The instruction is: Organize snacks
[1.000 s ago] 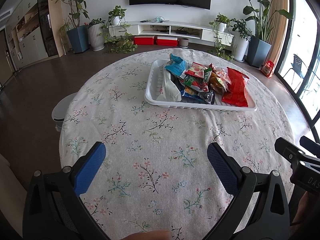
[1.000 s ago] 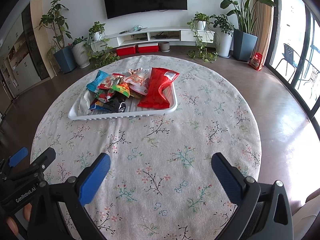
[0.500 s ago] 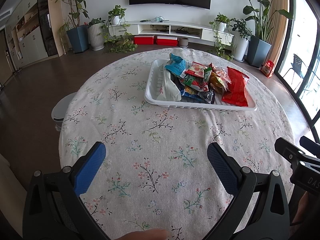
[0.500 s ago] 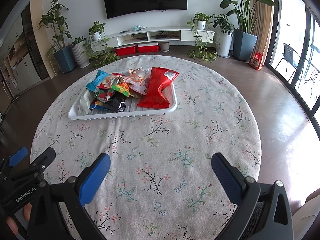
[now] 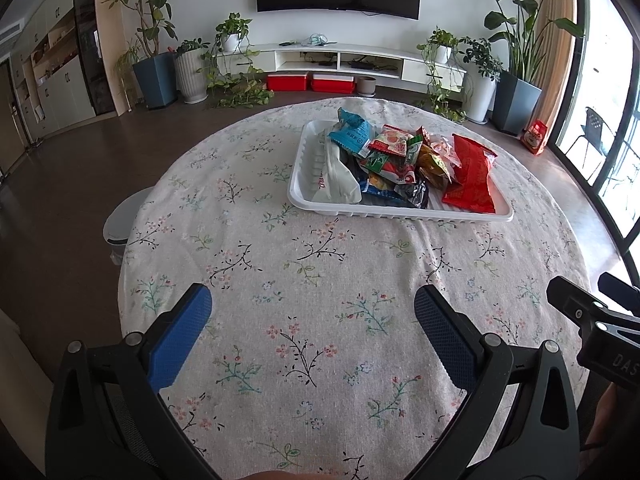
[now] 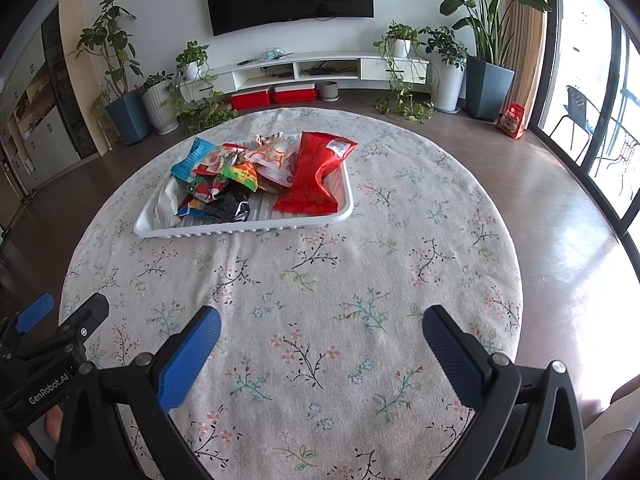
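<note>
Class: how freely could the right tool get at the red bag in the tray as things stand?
Probably freely. The right tool is open and empty, only bare tablecloth lies between, and the red bag sits at the tray's right end, mostly uncovered.

Bright window daylight, edges perhaps warped

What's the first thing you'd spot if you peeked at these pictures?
The white tray heaped with colourful snack packets, on the far side of the round flowery tablecloth. The big red bag along the tray's right side stands out most, with a blue packet at the far left corner. Near the camera, both open blue-padded tongs, left and right, hover empty over the cloth.
</note>
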Demonstrator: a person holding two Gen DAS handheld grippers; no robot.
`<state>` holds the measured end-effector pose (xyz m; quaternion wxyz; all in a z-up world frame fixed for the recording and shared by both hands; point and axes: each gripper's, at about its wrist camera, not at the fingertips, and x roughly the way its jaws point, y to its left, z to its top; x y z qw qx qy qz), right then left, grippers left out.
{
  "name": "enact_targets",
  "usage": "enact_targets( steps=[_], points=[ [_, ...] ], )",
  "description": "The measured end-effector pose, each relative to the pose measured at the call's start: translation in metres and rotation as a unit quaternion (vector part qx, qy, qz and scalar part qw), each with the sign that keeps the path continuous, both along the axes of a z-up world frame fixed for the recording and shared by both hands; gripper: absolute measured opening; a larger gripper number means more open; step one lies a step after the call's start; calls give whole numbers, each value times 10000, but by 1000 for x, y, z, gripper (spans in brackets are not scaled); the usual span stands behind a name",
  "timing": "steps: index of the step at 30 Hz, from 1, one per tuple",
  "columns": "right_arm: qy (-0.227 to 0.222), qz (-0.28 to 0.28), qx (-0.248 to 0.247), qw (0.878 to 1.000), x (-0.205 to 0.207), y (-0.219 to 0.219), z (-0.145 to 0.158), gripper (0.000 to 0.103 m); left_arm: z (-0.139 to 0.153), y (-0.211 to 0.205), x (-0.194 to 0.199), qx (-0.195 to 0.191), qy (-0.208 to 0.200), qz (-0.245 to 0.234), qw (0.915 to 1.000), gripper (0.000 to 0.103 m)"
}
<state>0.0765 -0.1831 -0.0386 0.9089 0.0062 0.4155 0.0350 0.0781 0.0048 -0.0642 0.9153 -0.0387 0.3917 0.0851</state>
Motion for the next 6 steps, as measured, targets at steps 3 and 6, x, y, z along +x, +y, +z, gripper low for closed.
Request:
enact_targets(
  steps=[3,6],
  points=[
    [-3,-1,-2,10000,-1,0,0,103,2,-2,-3,55,-83,-17,9999,103],
    [1,-2,-5,10000,0,0,1,103,5,-1,-2,53,-108,-39,9999,103]
  ],
)
